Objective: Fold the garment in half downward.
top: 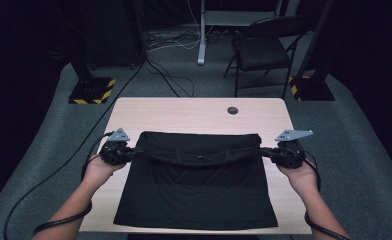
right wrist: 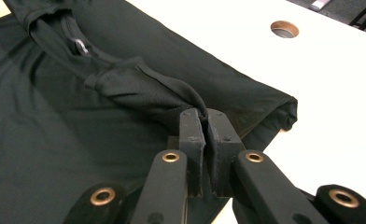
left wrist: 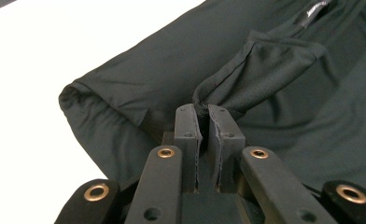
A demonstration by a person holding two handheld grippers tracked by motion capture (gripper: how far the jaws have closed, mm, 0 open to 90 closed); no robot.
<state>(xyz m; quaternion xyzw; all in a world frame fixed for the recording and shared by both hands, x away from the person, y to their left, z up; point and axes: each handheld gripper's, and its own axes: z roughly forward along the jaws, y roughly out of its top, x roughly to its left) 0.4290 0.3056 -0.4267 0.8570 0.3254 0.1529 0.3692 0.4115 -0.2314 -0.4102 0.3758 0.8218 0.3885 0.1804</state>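
Observation:
A black shirt (top: 196, 192) lies spread on the light wooden table (top: 194, 115), its far part folded toward me. My left gripper (top: 133, 152) is shut on the left shoulder of the shirt (left wrist: 246, 74), the cloth pinched between its pads and pulled taut. My right gripper (top: 264, 152) is shut on the right shoulder of the shirt (right wrist: 139, 88) in the same way. Both lift the collar edge a little above the table, and it sags between them. The neck label (right wrist: 80, 45) shows inside the collar.
A round cable hole (top: 232, 110) sits near the table's far edge. Beyond the table stand a black chair (top: 261, 50), a desk leg (top: 202, 35) and two stands with yellow-black striped bases (top: 91, 90). Cables run over the grey floor.

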